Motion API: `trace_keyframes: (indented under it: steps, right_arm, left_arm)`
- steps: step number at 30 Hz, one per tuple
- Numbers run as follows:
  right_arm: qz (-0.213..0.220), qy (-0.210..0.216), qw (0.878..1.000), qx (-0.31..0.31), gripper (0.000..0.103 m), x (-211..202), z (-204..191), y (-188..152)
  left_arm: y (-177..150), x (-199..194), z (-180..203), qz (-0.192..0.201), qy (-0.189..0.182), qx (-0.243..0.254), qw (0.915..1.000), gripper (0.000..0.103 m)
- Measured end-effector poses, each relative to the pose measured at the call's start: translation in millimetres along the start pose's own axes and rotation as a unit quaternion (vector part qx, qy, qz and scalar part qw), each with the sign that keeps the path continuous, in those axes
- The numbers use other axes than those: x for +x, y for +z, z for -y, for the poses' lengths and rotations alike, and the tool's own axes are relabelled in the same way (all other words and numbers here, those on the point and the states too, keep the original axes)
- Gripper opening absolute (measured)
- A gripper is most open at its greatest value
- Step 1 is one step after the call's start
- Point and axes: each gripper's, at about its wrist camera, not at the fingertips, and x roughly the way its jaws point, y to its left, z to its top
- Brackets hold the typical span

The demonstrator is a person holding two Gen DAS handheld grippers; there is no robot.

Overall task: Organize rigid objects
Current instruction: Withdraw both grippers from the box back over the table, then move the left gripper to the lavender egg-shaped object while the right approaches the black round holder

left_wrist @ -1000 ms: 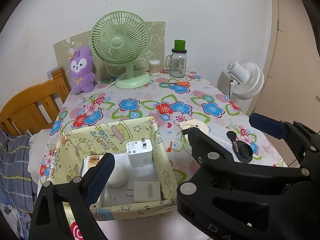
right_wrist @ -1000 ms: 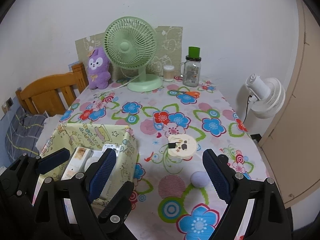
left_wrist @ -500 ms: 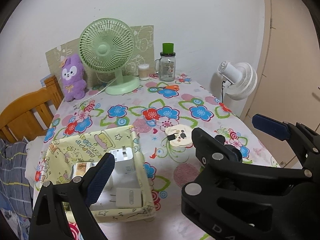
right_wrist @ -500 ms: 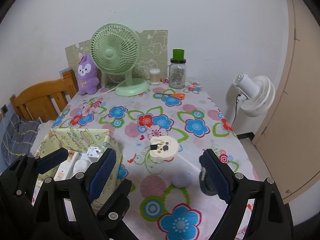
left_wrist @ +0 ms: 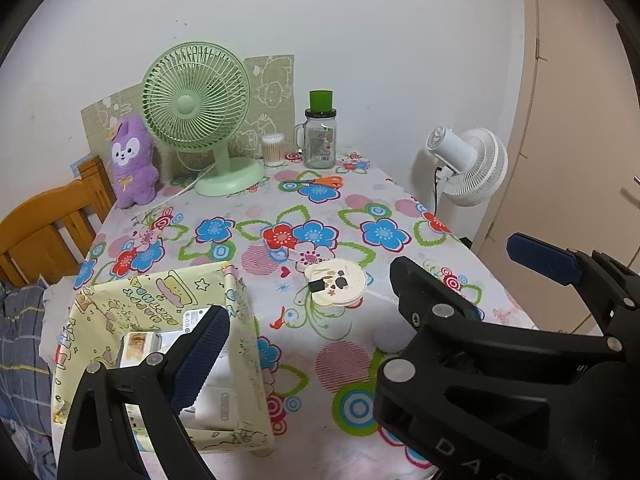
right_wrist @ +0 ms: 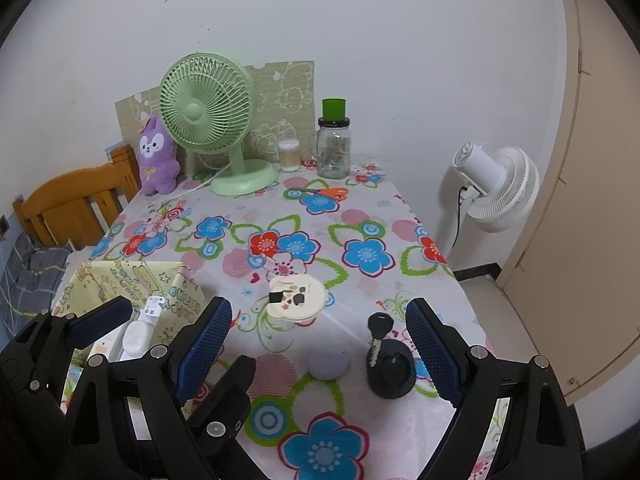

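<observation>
A yellow patterned fabric box (left_wrist: 160,292) sits at the table's near left and holds white chargers (left_wrist: 218,404) and a small carton. Right of it lie a cream bear-shaped disc (right_wrist: 296,300), a pale ball (right_wrist: 326,364) and a black round holder with a key (right_wrist: 390,368). My right gripper (right_wrist: 318,344) hovers open over the near edge; the ball and the key holder show between its blue pads (right_wrist: 432,352), untouched. My left gripper (left_wrist: 320,344) hangs open beside the box, one pad (left_wrist: 200,352) over the box's right wall. The right gripper's body hides its other finger.
At the back stand a green desk fan (left_wrist: 196,96), a purple plush (left_wrist: 132,160), a cotton-swab tub (left_wrist: 273,150) and a green-lidded jar (left_wrist: 320,136). Orange scissors (right_wrist: 324,192) lie near them. A wooden chair (right_wrist: 76,200) is left; a white floor fan (right_wrist: 496,184) and a door stand right.
Both grippers have slid to the right along the table's near edge. The box has drifted to the left of both views, and the key holder came into the right wrist view. Jaws unchanged.
</observation>
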Motion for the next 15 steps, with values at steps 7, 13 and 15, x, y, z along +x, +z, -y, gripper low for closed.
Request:
trace_keyframes:
  steps: [7, 13, 15]
  right_arm:
    - [-0.005, -0.004, 1.0, 0.008, 0.091, 7.8, 16.0, -4.7]
    - [-0.02, -0.005, 1.0, 0.022, 0.091, 21.8, 32.6, -13.7]
    - [-0.025, -0.01, 0.999, 0.027, 0.091, 26.8, 38.8, -17.6]
  left_arm:
    - [-1.7, 9.7, 9.9, 0.001, 0.005, -0.009, 0.9999, 0.097]
    - [-7.2, 25.4, 21.4, -0.013, 0.003, -0.004, 0.9999, 0.095]
    - [-9.7, 30.6, 25.6, -0.017, 0.003, 0.0, 0.9998, 0.094]
